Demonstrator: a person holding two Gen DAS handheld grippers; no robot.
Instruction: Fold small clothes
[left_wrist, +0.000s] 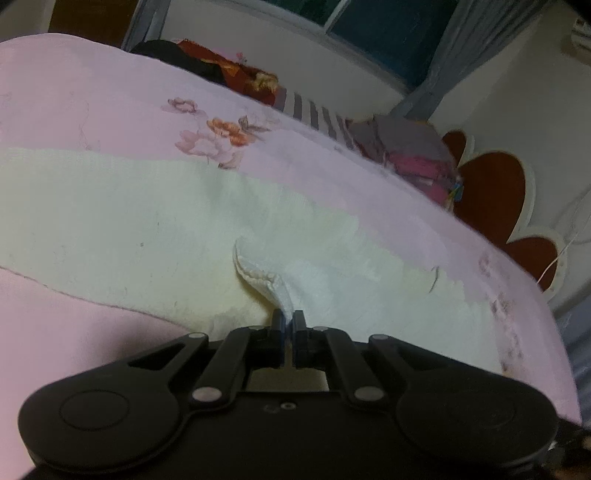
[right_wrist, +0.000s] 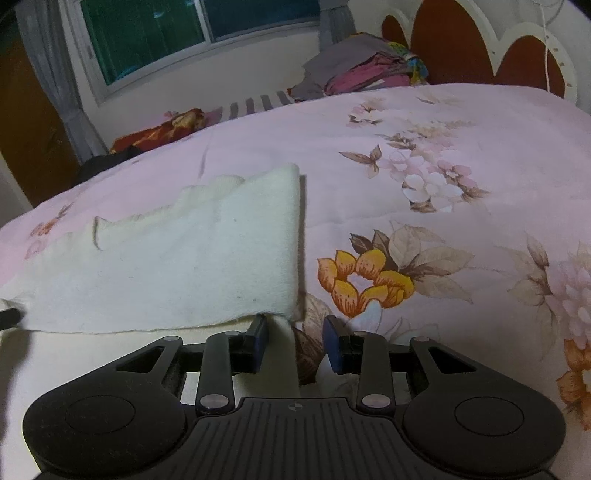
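Note:
A cream white cloth (left_wrist: 129, 229) lies spread on the pink floral bedspread (left_wrist: 92, 96). My left gripper (left_wrist: 289, 317) is shut on a pinched-up edge of the cloth, which rises as a small peak between the jaws. In the right wrist view the same cloth (right_wrist: 177, 266) shows with a folded layer on top. My right gripper (right_wrist: 295, 326) is open, jaws apart around the cloth's near right corner, with the corner edge hanging between them. The left gripper's tip (right_wrist: 9, 317) shows at the far left edge.
A pile of folded clothes (right_wrist: 362, 70) sits at the far side of the bed by the red and white headboard (right_wrist: 480, 40). A red patterned cloth (right_wrist: 162, 129) and dark clothes lie at the far left. A window (right_wrist: 166, 33) is behind.

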